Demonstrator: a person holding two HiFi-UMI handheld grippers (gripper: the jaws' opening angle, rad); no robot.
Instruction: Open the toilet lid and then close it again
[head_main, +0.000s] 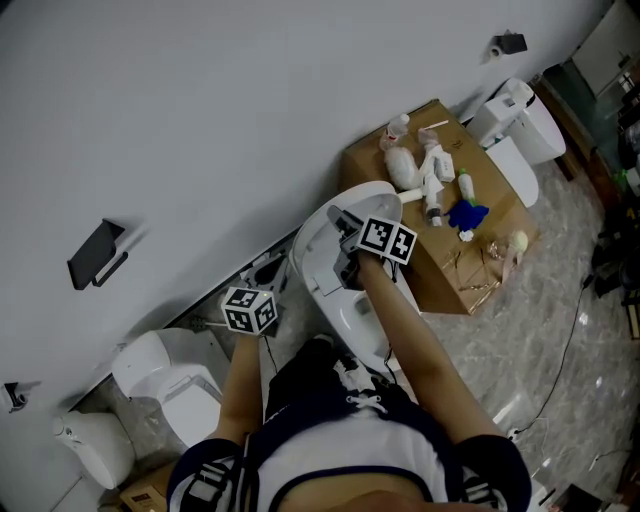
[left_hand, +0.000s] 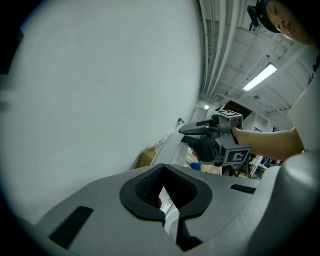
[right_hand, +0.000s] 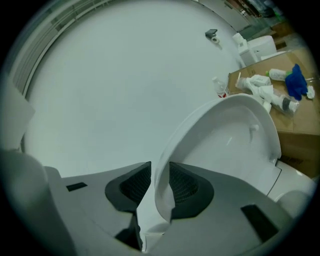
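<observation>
White wall (right_hand: 125, 90) behind; our right gripper (right_hand: 159, 186), jaws apart, straddles the upright toilet lid (right_hand: 235, 135) edge; left gripper (left_hand: 163, 192), closed empty, waits farther.

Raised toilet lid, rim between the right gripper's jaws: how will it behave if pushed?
The toilet lid looks thin moulded plastic: probably stiff and light. Its glossy rim may slip between the right gripper's open pads. Hinged and raised, it would likely swing down, not slide.
</observation>
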